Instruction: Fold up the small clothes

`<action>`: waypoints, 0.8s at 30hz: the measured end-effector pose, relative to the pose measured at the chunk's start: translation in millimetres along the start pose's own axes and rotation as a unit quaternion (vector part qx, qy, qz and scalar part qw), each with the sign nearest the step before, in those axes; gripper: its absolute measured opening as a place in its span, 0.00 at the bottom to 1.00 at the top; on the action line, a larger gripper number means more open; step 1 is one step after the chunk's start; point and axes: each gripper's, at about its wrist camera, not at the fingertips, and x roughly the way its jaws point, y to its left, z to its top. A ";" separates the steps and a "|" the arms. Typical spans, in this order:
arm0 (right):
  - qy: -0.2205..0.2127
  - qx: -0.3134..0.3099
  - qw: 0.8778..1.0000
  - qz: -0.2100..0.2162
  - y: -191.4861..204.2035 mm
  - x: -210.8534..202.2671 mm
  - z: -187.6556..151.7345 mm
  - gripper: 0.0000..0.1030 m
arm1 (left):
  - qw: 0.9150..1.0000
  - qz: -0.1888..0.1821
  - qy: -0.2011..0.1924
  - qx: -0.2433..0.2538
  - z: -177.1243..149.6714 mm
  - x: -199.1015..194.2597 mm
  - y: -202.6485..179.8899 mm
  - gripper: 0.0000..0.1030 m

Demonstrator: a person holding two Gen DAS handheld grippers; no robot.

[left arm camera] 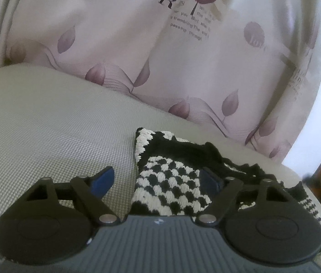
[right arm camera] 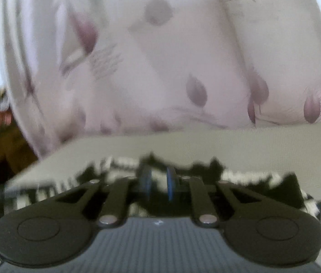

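On the grey cushion (left arm camera: 46, 118), a black-and-white knitted garment (left arm camera: 171, 182) lies before a leaf-print curtain (left arm camera: 137, 45). Left tongs (left arm camera: 158, 179) stand apart, the knit's edge between the pads, the 3 o'clock pad resting on it. Right tongs (right arm camera: 158, 183), blurred, are nearly together; whether they pinch knit I cannot tell.

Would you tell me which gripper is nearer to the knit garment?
Right, narrowly. The right gripper is nearly shut with a fold of the knit garment between its pads. The left gripper stands open astride the garment's checkered corner.
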 end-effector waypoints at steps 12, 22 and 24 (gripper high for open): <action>0.028 0.020 0.999 -0.001 4.1 6.8 -42.0 0.14 | 0.991 0.017 0.107 0.080 30.1 51.8 -19.9 0.20; -0.011 0.102 0.994 -0.026 -29.7 -37.7 -55.6 0.14 | 0.998 0.021 0.051 -0.009 14.1 17.6 13.9 0.34; -0.018 0.113 0.993 -0.034 -35.9 -49.2 -57.0 0.14 | 0.999 0.017 0.031 -0.029 11.9 11.9 17.5 0.62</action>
